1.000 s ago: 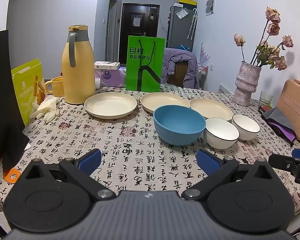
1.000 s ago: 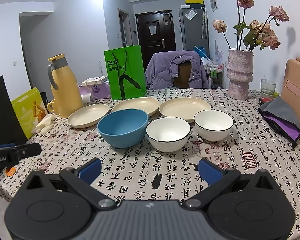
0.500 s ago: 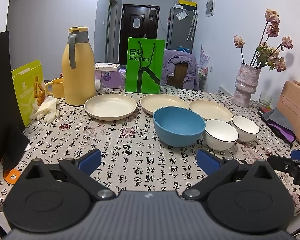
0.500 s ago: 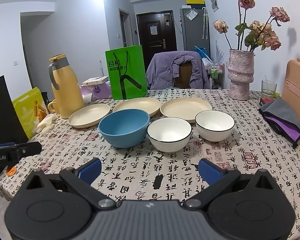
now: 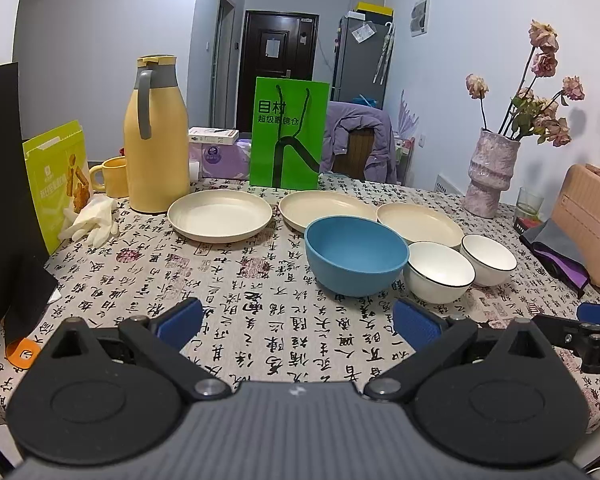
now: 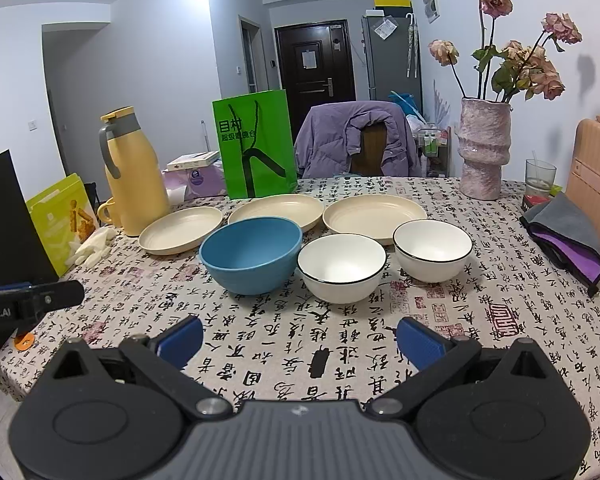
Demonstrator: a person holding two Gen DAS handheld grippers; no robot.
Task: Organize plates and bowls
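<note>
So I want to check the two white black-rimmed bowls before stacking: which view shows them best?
The right wrist view: both white black-rimmed bowls sit central, apart, fully visible. In the left wrist view they overlap.

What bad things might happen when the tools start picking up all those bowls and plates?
1. The two white bowls sit close beside the blue bowl; grabbing one might knock its neighbour.
2. The plates lie flat and low, so a tool could slip off a rim.
3. The flower vase stands just behind the plates; a reaching right tool might tip it.
</note>
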